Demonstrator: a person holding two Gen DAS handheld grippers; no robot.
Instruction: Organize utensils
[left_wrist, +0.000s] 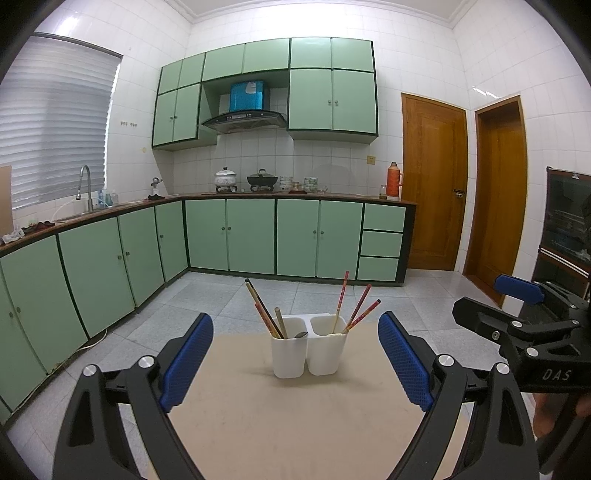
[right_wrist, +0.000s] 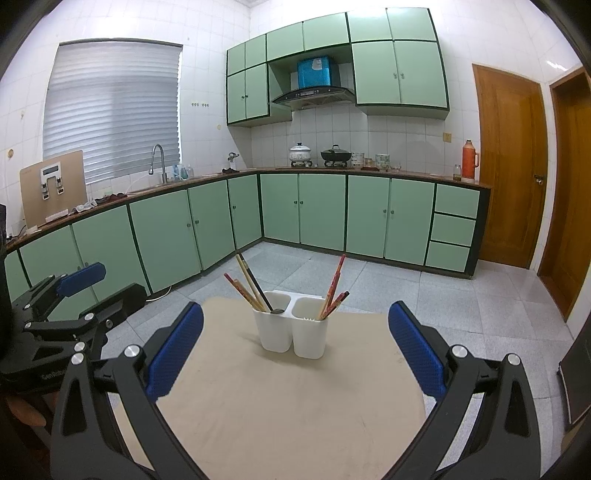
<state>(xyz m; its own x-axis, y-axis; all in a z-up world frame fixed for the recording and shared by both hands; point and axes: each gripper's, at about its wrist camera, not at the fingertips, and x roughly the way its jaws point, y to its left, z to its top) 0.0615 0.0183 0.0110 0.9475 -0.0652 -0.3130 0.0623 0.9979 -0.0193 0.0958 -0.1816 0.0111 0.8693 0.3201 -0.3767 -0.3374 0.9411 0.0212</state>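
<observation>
Two cups (left_wrist: 308, 345): white plastic, touching, mid tabletop (left_wrist: 258, 417), beige and matte.
Chopsticks (left_wrist: 266, 314): thin sticks leaning in both; spoon (left_wrist: 301, 335) in left.
My left gripper (left_wrist: 295, 362): spread, empty.
My right gripper (right_wrist: 295, 350): spread, empty.

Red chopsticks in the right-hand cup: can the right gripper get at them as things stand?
Probably yes. The right gripper is open and empty, the table ahead lies bare, and the red chopsticks stick up above the white holder.

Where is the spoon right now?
The spoon sits in the left cup of the white holder, beside the dark chopsticks. In both views it is near the table's far edge, ahead of both open grippers.
</observation>
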